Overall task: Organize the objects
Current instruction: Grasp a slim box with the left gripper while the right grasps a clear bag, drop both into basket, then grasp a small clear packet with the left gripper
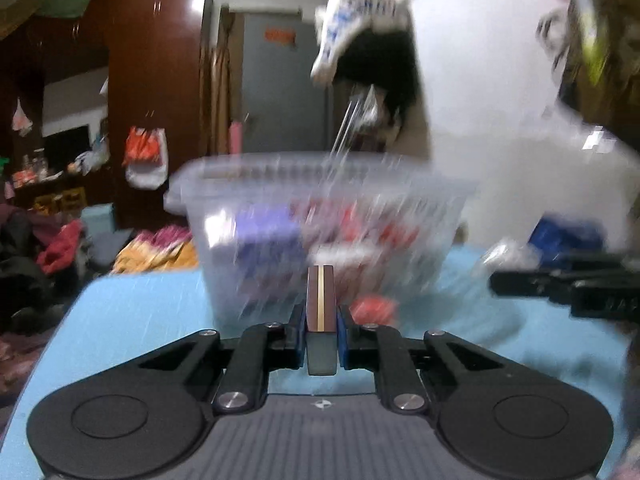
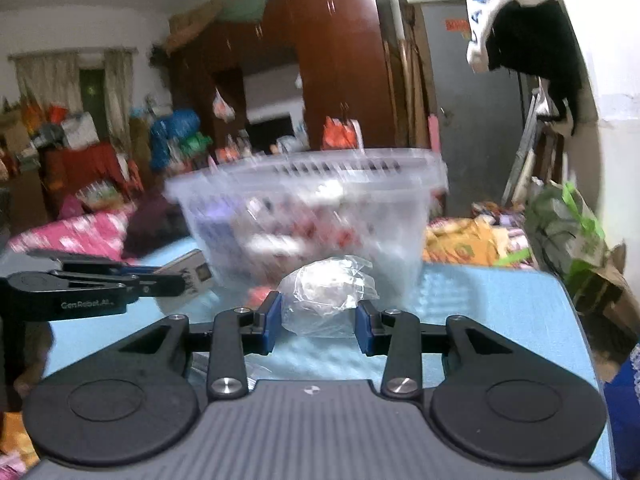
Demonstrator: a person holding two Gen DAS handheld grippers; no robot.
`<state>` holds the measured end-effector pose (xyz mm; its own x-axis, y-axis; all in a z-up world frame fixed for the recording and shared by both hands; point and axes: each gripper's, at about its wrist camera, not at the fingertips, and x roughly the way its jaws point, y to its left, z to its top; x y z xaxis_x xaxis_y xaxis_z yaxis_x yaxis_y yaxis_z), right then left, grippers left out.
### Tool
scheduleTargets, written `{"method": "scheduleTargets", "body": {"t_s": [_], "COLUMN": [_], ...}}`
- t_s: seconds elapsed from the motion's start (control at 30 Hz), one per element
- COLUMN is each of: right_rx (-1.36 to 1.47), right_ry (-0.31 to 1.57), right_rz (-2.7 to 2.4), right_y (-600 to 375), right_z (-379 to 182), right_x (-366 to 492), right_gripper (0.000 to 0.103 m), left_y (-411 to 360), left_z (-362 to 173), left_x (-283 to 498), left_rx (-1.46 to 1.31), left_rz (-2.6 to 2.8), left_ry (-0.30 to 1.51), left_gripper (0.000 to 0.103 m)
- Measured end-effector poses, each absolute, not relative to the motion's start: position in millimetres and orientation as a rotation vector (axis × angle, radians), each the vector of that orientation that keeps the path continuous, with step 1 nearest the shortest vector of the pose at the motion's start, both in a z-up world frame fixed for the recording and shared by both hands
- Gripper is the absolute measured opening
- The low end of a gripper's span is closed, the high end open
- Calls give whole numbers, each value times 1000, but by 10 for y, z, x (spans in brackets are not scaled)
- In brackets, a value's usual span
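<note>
A clear plastic bin [image 1: 320, 216] holding several blurred purple, red and white packages stands on the light blue table [image 1: 132, 320]; it also shows in the right wrist view [image 2: 312, 208]. My left gripper [image 1: 320, 320] is shut on a thin brown box with a gold stripe [image 1: 320, 300], just in front of the bin. My right gripper [image 2: 320, 320] is shut on a crumpled clear plastic bag with a white thing inside [image 2: 324, 296], also in front of the bin. The right gripper shows at the right in the left wrist view [image 1: 560, 284]; the left gripper shows at the left in the right wrist view [image 2: 96, 284].
A small red item [image 1: 374, 308] lies on the table by the bin's base. Bedding and clothes [image 2: 80, 232] lie left of the table, snack packets [image 2: 468, 244] behind it, a green bag [image 2: 564, 232] at the right. A wardrobe [image 2: 340, 60] stands behind.
</note>
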<state>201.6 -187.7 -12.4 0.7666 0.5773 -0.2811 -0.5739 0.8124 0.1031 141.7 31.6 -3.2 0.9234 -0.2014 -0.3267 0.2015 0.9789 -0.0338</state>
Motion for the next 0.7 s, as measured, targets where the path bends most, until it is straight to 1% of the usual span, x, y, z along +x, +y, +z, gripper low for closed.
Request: {"method": "scheduleTargets", "body": {"t_s": [0.07, 0.13, 0.2, 0.27, 0.3, 0.33, 0.37, 0.4, 0.43, 0.47, 0.53, 0.57, 0.6, 0.63, 0.7], "right_rx": [27, 1, -44, -58, -67, -88, -114, -138, -148, -155, -131, -106, -81, -53, -18], "right_ry": [232, 153, 128, 127, 129, 149, 174, 195, 212, 233, 247, 238, 230, 225, 255], "right_rz": [648, 647, 619, 603, 600, 586, 571, 542, 519, 515, 531, 538, 541, 541, 546], "right_y": [-1869, -1793, -1662, -1551, -1496, -1422, -1354, -1283, -1254, -1256, -1355, -1448, -1568, -1679, -1853], "right_z": [122, 439, 734, 911, 964, 991, 988, 956, 920, 885, 828, 792, 745, 681, 524], "right_x": [1892, 1869, 2039, 2296, 2429, 2578, 2701, 2813, 2878, 2901, 2795, 2688, 2573, 2458, 2340], "right_gripper": [42, 42, 42, 42, 45, 50, 70, 89, 91, 90, 91, 96, 103, 103, 103], "left_y": [346, 328, 310, 282, 260, 227, 193, 168, 158, 174, 225, 269, 277, 257, 139], "left_z": [225, 517, 783, 955, 1000, 1012, 996, 952, 895, 839, 764, 704, 613, 512, 292], "left_x": [1328, 1391, 1608, 1906, 2051, 2156, 2277, 2383, 2433, 2407, 2184, 1997, 1829, 1689, 1507], "left_rx": [-12, 7, 6, 14, 32, 51, 81, 107, 114, 110, 69, 36, 24, 27, 58], "left_rz": [-215, -201, -194, -168, -151, -138, -124, -92, -67, -69, -123, -149, -178, -204, -250], "left_ry": [252, 207, 197, 212, 227, 243, 266, 299, 322, 333, 305, 276, 270, 282, 336], "left_gripper": [18, 18, 19, 19, 20, 30, 54, 62, 64, 64, 64, 72, 77, 81, 81]}}
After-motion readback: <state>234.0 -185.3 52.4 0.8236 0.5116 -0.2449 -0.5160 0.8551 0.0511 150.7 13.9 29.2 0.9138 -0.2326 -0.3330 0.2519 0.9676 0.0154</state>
